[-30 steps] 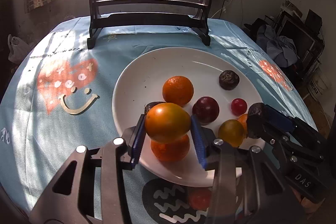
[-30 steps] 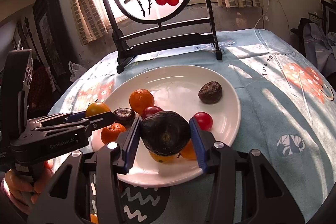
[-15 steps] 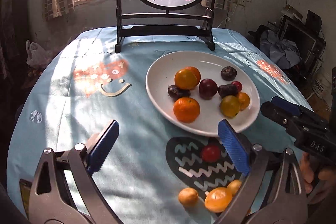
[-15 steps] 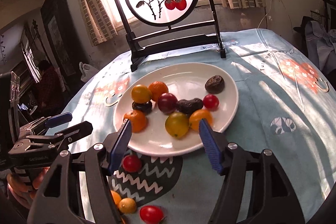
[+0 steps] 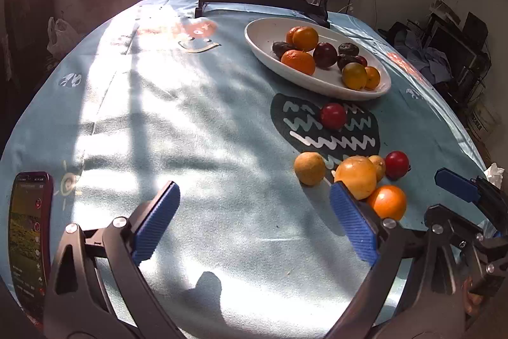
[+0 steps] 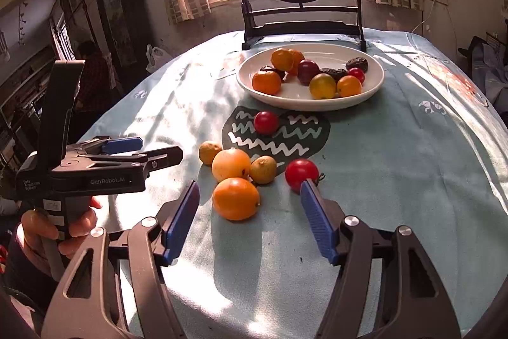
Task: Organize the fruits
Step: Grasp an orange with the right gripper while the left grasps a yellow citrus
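A white plate (image 5: 320, 84) (image 6: 304, 104) at the far side holds several oranges, dark plums and small tomatoes. Loose fruit lies on the blue cloth nearer me: an orange (image 6: 235, 198) (image 5: 388, 201), a big yellow fruit (image 6: 231, 165), two small yellow ones, and two red tomatoes (image 6: 301, 170) (image 6: 266, 122). My right gripper (image 6: 249, 189) is open, and the orange sits on the cloth just ahead between its fingers, untouched. My left gripper (image 5: 254, 193) is open wide over bare cloth, left of the loose fruit, holding nothing.
A round painted screen on a dark stand (image 6: 301, 30) rises behind the plate. A phone (image 5: 28, 243) lies at the near left edge of the table. A hand (image 6: 73, 221) holds the left gripper's handle. Furniture and clutter crowd the room on the right.
Both grippers let go of their fruit over the plate, an orange-yellow one and a dark one. Both opened and drew back to the near side of the table.
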`<state>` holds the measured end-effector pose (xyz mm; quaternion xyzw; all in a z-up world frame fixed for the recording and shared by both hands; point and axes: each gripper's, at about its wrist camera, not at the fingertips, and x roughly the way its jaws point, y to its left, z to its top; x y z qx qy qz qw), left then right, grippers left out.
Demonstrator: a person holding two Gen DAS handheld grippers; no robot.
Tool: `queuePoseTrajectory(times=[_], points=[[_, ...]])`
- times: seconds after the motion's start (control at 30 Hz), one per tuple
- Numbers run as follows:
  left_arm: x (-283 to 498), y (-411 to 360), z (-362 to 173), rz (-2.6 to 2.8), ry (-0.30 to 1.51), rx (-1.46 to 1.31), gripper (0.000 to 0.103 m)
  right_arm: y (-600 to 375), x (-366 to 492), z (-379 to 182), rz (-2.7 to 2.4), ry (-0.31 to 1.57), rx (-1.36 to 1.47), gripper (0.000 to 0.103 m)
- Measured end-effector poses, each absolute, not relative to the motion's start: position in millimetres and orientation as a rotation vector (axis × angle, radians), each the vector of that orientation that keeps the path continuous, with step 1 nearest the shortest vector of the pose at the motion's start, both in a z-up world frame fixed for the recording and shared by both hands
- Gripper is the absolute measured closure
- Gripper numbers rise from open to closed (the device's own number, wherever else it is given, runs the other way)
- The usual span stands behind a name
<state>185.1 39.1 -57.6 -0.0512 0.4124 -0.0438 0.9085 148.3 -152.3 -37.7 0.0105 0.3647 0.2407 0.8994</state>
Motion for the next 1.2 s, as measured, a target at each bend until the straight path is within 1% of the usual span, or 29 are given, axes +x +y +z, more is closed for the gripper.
queuePoseTrajectory(times=[0.37, 0.63, 0.83, 1.0, 1.1, 1.13, 1.2], points=[[183.9, 46.6, -56.2, -0.094, 0.837, -0.147, 0.006, -134.3, 164.1, -55.3, 0.496, 0.86, 0.014, 0.036], [183.7, 49.0, -55.9, -0.086, 0.832, -0.155, 0.006, -127.1, 174.3, -63.6, 0.492, 0.916, 0.014, 0.044], [183.3, 49.2, -55.4, -0.086, 0.829, -0.152, 0.006, -124.6, 179.2, -66.6, 0.482, 0.937, 0.006, 0.045], [183.3, 49.3, -55.5, -0.086, 0.83, -0.153, 0.006, -123.9, 182.2, -69.5, 0.478, 0.956, 0.005, 0.052], [183.2, 49.3, -55.5, -0.086, 0.83, -0.152, 0.006, -124.0, 182.8, -71.0, 0.484, 0.965, 0.012, 0.058], [183.2, 49.3, -55.5, -0.087, 0.83, -0.152, 0.006, -124.1, 182.8, -70.7, 0.495, 0.963, 0.017, 0.062], [183.0, 49.0, -55.5, -0.087, 0.831, -0.152, 0.006, -125.6, 182.2, -69.9, 0.496, 0.957, 0.023, 0.063]])
